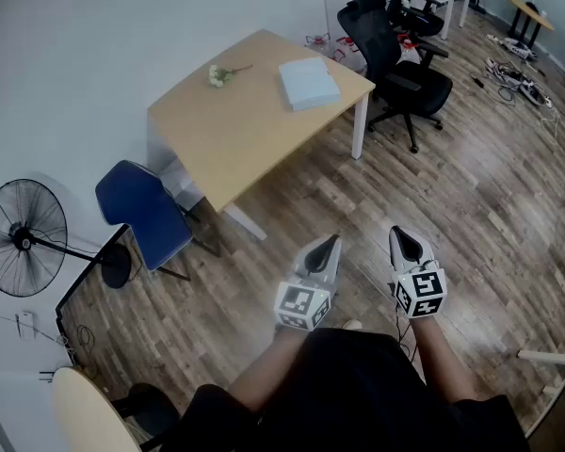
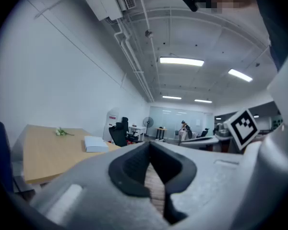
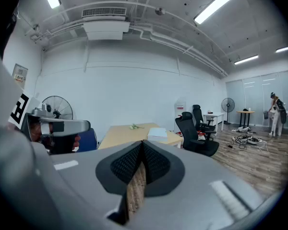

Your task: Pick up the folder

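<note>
1. In the head view the left gripper (image 1: pixel 332 243) and right gripper (image 1: pixel 402 235) sit side by side at lower centre. Both are over the wood floor (image 1: pixel 471 205) and point up-frame toward the table (image 1: pixel 228 139).
2. Both grippers are clenched and hold nothing. In each gripper view the dark pads meet at their tips, and only floor shows through the slit behind them.
3. The folder (image 1: pixel 309 83) is pale blue and lies flat on the table at upper centre of the head view. It is near the table's right corner and well apart from both grippers.
4. A small sprig of flowers (image 1: pixel 220 74) lies on the table to the left of the folder, not touching it.
5. A blue chair (image 1: pixel 143 213) stands at the table's lower-left side, and a fan (image 1: pixel 24 238) stands at the left edge of the frame.
6. A black office chair (image 1: pixel 400 64) stands just past the table at upper right.
7. In the left gripper view the folder shows left of centre. In the right gripper view it sits at centre, just above the jaw tips.
</note>
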The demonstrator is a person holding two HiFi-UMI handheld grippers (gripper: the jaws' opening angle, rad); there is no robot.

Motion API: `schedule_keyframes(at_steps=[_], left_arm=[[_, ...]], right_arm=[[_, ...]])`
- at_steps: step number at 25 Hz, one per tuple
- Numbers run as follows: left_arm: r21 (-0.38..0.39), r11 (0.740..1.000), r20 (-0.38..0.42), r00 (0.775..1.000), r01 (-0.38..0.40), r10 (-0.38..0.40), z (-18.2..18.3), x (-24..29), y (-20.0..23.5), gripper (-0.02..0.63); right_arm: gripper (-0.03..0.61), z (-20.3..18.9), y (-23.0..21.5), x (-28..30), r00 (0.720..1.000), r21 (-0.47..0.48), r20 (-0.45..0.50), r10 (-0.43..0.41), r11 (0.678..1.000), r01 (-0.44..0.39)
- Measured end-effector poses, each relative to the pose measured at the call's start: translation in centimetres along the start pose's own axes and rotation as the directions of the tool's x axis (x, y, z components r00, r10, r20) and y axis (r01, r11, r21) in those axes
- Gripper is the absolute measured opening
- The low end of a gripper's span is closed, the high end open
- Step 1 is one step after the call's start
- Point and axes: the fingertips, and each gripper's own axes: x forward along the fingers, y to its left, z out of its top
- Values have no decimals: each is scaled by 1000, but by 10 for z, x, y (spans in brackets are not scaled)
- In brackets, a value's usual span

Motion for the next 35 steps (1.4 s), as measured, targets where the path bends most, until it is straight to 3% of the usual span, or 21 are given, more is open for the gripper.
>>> schedule_keyframes(at_steps=[7, 18, 28, 35], left_arm=[[20, 1000, 13, 1000, -23, 23, 2, -8, 1, 2], [10, 997, -7, 997, -82, 82, -13, 1, 11, 3], [-3, 1000, -38, 999, 5, -5, -29, 94, 50, 3], [-14, 1000, -14, 1000, 25, -25, -13, 180, 100, 3]], right_arm=[[0, 8, 8, -5, 999, -32, 32, 41, 999, -40], [0, -4, -14, -3, 998, 7, 32, 54, 999, -54], [0, -18, -70, 51, 1000, 13, -15, -19, 1000, 20], [0, -7, -121, 120, 999, 12, -44, -30, 999, 31]])
